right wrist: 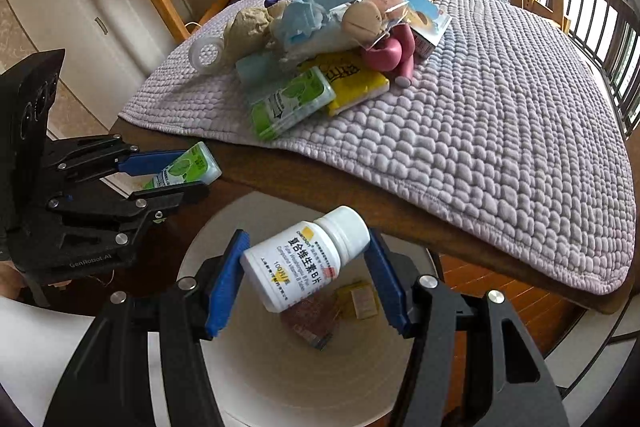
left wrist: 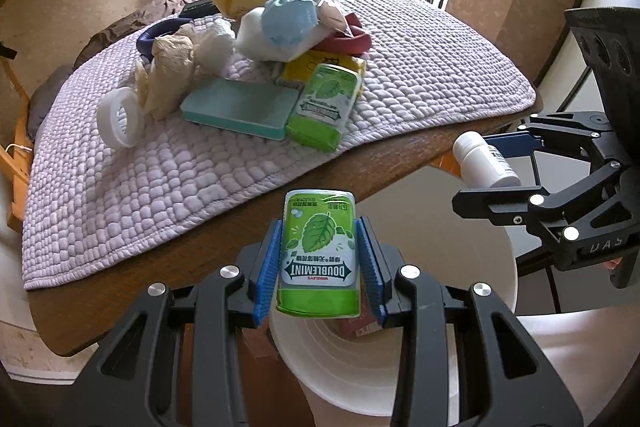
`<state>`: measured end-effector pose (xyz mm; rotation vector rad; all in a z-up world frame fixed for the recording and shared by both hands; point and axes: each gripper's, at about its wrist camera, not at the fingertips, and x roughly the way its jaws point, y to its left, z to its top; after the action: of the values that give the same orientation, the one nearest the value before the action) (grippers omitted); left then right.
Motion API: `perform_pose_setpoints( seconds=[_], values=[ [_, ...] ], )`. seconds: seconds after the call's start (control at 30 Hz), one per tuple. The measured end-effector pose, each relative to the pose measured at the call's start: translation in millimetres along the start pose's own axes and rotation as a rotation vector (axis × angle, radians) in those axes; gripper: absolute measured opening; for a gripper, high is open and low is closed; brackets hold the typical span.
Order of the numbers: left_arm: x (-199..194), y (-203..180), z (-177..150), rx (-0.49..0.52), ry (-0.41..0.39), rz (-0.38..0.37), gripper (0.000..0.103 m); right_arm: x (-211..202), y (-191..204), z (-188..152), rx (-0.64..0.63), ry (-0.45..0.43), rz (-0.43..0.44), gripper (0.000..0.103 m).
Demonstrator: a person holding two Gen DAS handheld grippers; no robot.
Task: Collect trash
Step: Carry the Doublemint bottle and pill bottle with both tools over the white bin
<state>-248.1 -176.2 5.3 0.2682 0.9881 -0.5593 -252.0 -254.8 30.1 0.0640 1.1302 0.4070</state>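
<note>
A green Doublemint gum container stands upright between the blue pads of my left gripper, which is shut on it just past the table edge, above a white bin. My right gripper is shut on a white vitamin bottle, tilted with its cap up to the right, over the same bin. Each gripper shows in the other's view: the right one with the bottle, the left one with the container.
A reddish packet and a small yellow box lie in the bin. On the wooden table, a lavender quilted mat carries a pile: a second Doublemint container, teal box, white ring, yellow tissue pack, crumpled paper.
</note>
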Motion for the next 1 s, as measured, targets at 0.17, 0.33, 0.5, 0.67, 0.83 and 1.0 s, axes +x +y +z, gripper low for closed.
perform_pose_setpoints(
  seconds=[0.17,0.33,0.5,0.67,0.83,1.0],
  values=[
    [2,-2,-2,0.007,0.012,-0.007,0.039,2,0,-1,0.0,0.008,0.005,0.059],
    [4,-6,-6,0.014,0.024,-0.013,0.039,5,0,-3,0.002,0.016,0.011,0.059],
    [8,-9,-10,0.021,0.04,-0.02,0.039,9,3,-8,-0.003,0.03,0.013,0.059],
    [12,-13,-15,0.037,0.058,-0.024,0.039,15,6,-15,-0.005,0.042,0.018,0.059],
    [17,-16,-21,0.045,0.078,-0.029,0.039,20,7,-20,-0.001,0.052,0.024,0.059],
    [23,-17,-25,0.05,0.095,-0.03,0.039,27,9,-28,0.001,0.066,0.024,0.059]
  ],
)
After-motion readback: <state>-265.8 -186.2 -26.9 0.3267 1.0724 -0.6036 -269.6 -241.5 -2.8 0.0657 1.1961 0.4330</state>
